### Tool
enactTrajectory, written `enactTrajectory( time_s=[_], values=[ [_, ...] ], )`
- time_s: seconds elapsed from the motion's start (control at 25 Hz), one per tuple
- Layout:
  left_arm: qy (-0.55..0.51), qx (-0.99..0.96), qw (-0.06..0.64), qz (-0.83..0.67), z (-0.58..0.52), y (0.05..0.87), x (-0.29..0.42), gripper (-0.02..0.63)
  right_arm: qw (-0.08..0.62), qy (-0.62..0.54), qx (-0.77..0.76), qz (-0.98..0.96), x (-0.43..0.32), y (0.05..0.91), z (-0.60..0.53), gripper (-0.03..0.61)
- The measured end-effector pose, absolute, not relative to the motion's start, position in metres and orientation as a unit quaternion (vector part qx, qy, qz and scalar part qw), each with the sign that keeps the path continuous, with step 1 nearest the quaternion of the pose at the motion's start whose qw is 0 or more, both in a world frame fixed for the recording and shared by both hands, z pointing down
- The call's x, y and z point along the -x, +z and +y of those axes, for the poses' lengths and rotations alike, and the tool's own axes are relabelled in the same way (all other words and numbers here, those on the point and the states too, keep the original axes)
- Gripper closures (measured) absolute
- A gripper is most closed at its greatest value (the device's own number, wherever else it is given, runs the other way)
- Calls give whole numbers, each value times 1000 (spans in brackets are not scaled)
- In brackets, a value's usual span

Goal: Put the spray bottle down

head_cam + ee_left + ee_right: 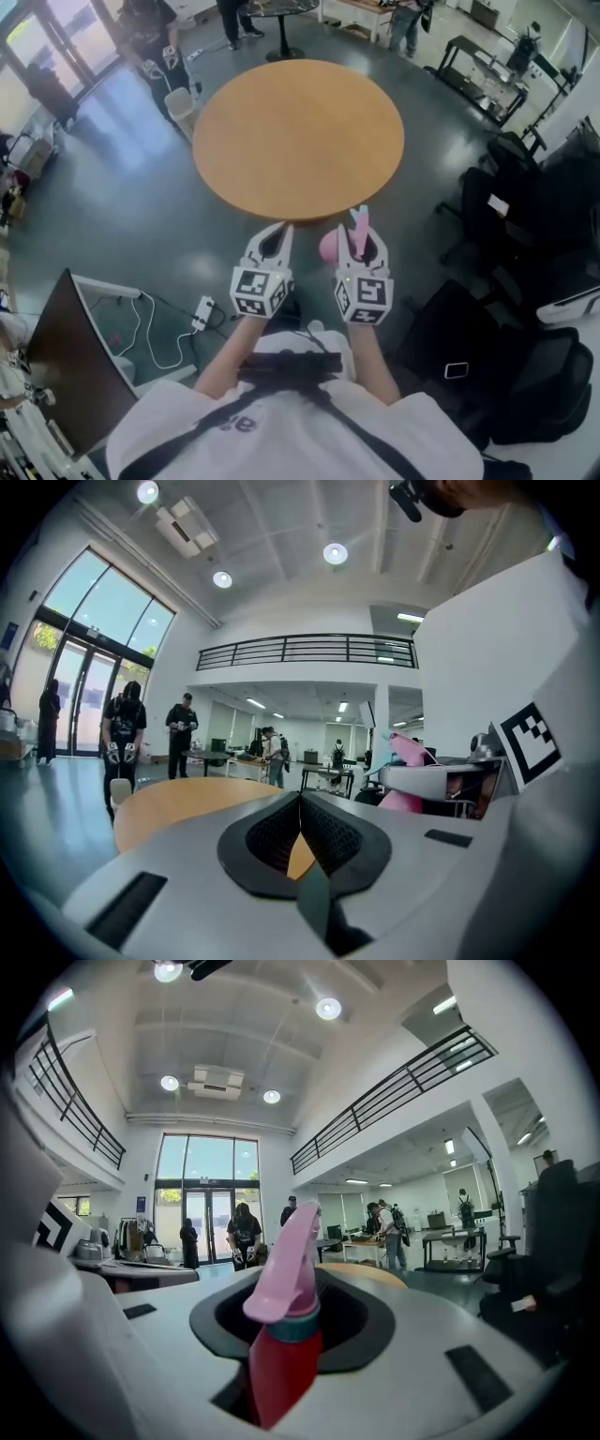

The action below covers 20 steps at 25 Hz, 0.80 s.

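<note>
**A:** Where's the spray bottle (pixel 284 1321) right now?

**B:** It's in the air, upright between the jaws of the right gripper (pixel 363 246). The red body sits down in the gap. The teal collar and pink trigger head stick up above the jaws. The jaws are closed onto the body, and nothing else is supporting it.

**A:** So it isn't down yet. Is it over the table?

**B:** Not quite. In the head view it hangs just short of the near edge of the round wooden table (pixel 298 141), over the grey floor. The tabletop is bare, so I'd guess that's where it's meant to go.

**A:** Why hold it upright like that?

**B:** Probably so the base meets the surface flat. With the bottle vertical, the person only has to carry it forward, lower it and let the jaws part. If it were tilted it would likely tip over on release, since the trigger head makes it top-heavy.

**A:** And the left gripper (pixel 277 234)?

**B:** Its jaws are closed, with the pad tips touching and nothing between them. Its own view only shows a sliver of tabletop through the small gap lower down. It isn't helping with the bottle and looks parked.

**A:** How are the hands held?

**B:** Both forearms reach forward from the torso, side by side. The grippers are close together but don't touch. Both are near level, dipped slightly toward the table edge, with the marker cubes facing up at the head camera.

**A:** Is anything in the way?

**B:** Not between the bottle and the table. Dark office chairs (pixel 525 216) stand to the right, well clear.
</note>
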<state>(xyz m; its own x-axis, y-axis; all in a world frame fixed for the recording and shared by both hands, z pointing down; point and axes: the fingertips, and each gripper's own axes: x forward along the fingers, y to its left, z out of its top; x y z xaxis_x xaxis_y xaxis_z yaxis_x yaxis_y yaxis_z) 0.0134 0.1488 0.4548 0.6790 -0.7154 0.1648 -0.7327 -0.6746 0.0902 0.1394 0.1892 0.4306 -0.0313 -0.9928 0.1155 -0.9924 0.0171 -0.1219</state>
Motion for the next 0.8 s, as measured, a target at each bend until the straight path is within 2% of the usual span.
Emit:
enactTrajectory(
  time_s=[0.24,0.48,0.8],
  values=[
    [63,-914,83,-392,101,472,-25,601,-29,-101,695,711,-142,452,152,423],
    [36,-923,31,-382,19,443,-33,601,-36,-68,699,711,-140,432,72,423],
    [46,-912,85,-399,-70,462,1,601,-44,-44,676,734,-99,423,-27,423]
  ],
)
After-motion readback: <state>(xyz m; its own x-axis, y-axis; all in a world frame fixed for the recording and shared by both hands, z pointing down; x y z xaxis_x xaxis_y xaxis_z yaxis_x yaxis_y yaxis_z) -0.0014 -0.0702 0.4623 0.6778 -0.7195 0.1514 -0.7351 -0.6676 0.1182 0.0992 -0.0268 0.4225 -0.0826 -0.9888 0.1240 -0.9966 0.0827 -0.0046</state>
